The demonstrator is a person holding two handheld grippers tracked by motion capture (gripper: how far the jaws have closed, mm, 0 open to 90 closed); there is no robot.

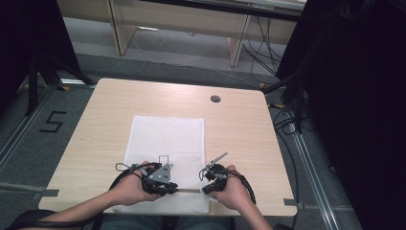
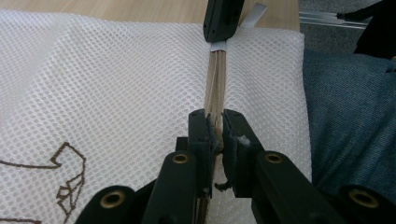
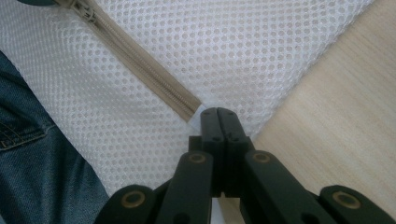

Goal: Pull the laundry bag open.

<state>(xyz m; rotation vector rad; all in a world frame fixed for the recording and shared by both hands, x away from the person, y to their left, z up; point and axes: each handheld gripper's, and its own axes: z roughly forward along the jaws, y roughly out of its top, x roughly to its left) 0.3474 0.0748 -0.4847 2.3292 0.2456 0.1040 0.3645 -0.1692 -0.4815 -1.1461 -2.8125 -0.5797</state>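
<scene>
A white mesh bag (image 1: pixel 165 136) lies flat on the wooden table (image 1: pixel 239 129), with its beige zipper (image 1: pixel 189 190) running along the near edge. My left gripper (image 1: pixel 174 188) is shut on the zipper (image 2: pixel 215 88); in the left gripper view the jaws pinch the beige tape between them (image 2: pixel 215 135). My right gripper (image 1: pixel 205 189) is shut on the white tab at the zipper's end (image 3: pixel 198 111), jaws pressed together (image 3: pixel 218 114). The zipper (image 3: pixel 140 65) stretches straight between both grippers, and its slider (image 3: pixel 88 14) sits close to the left one. The right gripper (image 2: pixel 222 18) faces the left along the tape.
A round cable hole (image 1: pixel 215 98) is in the table's far right part. The person's jeans (image 2: pixel 345 121) are just below the near table edge. A brown printed figure (image 2: pixel 70 179) marks the mesh. Desk legs (image 1: pixel 237 45) and dark curtains stand beyond the table.
</scene>
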